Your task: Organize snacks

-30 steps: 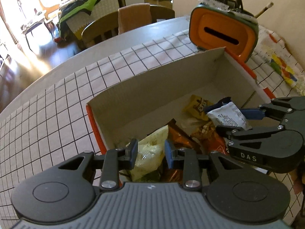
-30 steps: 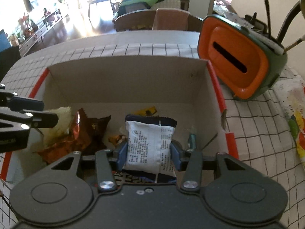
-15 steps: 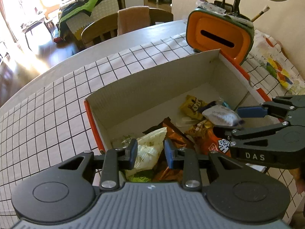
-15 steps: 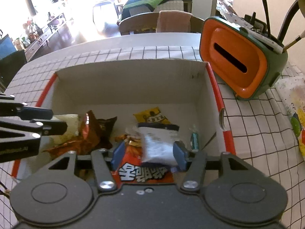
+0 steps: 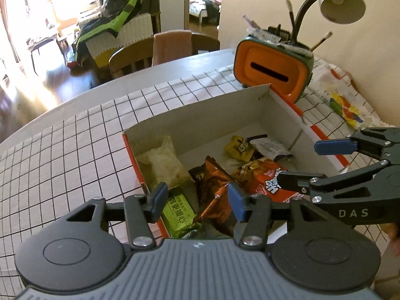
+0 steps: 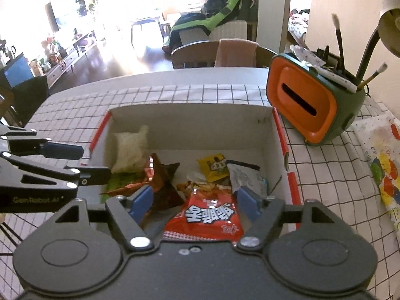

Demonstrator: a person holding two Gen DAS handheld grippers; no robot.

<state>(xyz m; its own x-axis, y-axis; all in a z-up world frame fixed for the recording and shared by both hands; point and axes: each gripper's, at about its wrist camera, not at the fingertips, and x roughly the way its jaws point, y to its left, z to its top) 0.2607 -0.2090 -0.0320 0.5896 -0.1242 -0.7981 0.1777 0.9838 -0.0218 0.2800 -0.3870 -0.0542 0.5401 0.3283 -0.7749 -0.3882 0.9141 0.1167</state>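
An open cardboard box [image 5: 205, 115] [image 6: 190, 122] with red edges holds several snack packs: a pale bag [image 5: 162, 160] [image 6: 130, 147], a green pack [image 5: 178, 207], a brown foil pack [image 5: 212, 182] [image 6: 162, 177], a red pack [image 5: 265, 177] [image 6: 210, 212], a yellow pack [image 5: 238, 147] [image 6: 215, 166] and a white pack [image 5: 271, 147] [image 6: 246, 177]. My left gripper [image 5: 196, 198] [image 6: 85, 162] is open and empty above the box's near left side. My right gripper [image 6: 195, 200] [image 5: 307, 160] is open and empty above the red pack.
An orange and green holder [image 5: 273, 68] [image 6: 312, 100] with brushes stands behind the box's right corner, under a desk lamp [image 5: 341, 0]. A colourful sheet [image 6: 382, 160] lies to the right. The table has a checked cloth [image 5: 62, 155]. Chairs [image 5: 162, 50] stand beyond the far edge.
Both grippers opened and pulled back above the box. The right one let go of the white pack, the left one of the pale bag; both now lie in the box.
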